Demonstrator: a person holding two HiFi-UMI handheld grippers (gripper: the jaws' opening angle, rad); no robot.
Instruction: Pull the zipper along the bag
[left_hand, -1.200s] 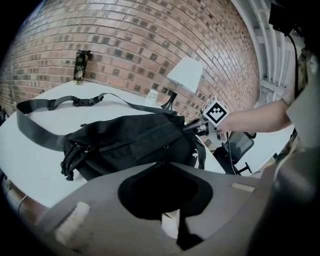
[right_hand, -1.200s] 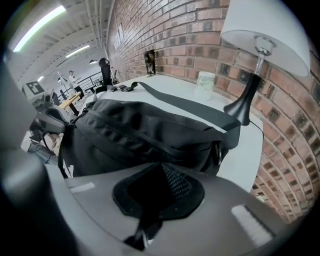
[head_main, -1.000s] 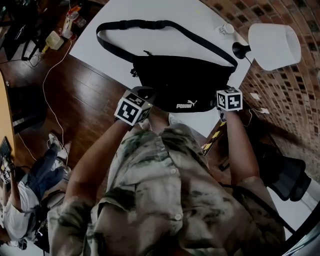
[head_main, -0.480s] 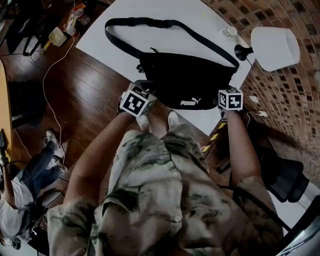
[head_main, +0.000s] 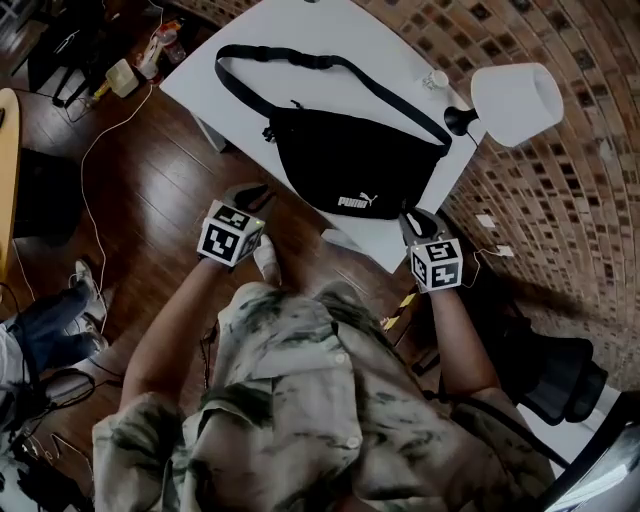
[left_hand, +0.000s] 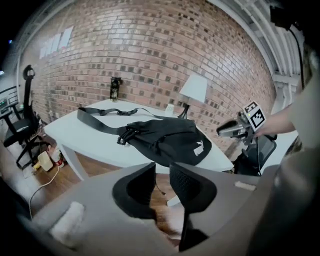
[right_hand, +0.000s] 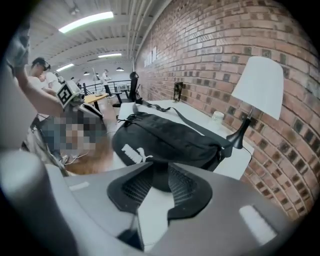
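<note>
Head view: black bag (head_main: 350, 165) flat on white table (head_main: 330, 30), logo side toward near edge, strap (head_main: 300, 60) looped toward far side. Lamp (head_main: 515, 100) at the table's right corner. Left gripper (head_main: 252, 190) off the table's near-left edge, over the floor, short of the bag. Right gripper (head_main: 420, 220) just off the near-right edge, close to the bag's right end, not touching.

Left gripper view: fingers (left_hand: 150, 172) parted by a slim gap, nothing between them, only floor behind. Bag (left_hand: 165, 140) ahead and above the jaws, well apart. Hardware cluster (left_hand: 122, 137) at its left end; too small to say whether a zipper pull.

Right gripper view: fingers (right_hand: 182, 182) a little apart, empty. Bag (right_hand: 170, 140) straight ahead past the tips, near but not held.

Judged step: approach, zipper untouched, no grasp yet. Next, likely: pin one end of the bag with one gripper, find the pull with the other, close on it, draw along the seam. Needs a small, accurate pinch and counter-hold against sliding fabric.
</note>
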